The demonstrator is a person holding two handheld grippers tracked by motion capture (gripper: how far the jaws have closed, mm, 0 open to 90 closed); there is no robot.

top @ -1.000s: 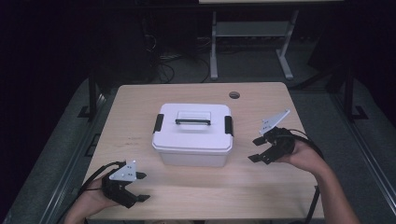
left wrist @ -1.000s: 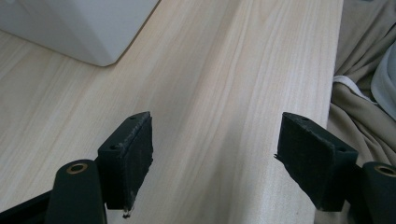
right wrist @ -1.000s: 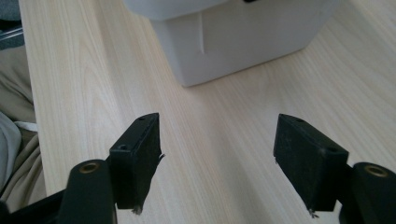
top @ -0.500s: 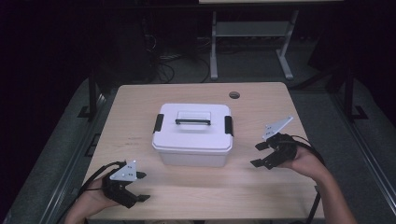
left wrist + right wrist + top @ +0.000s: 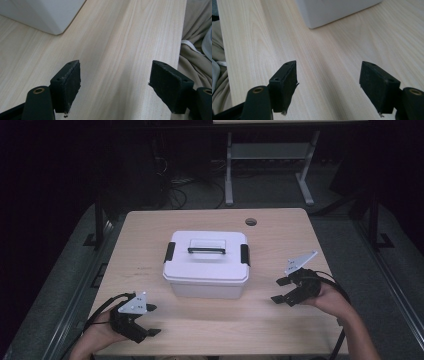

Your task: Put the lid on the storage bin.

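No text, label, brand, number or sign is showing legibly anywhere. The white box (image 5: 206, 265) is showing plain walls and a plain lid, and the wooden surface (image 5: 300, 235) is showing nothing but grain. The grey plates on the two claws are carrying a few tiny dark marks in the high view, but these are too small to read.
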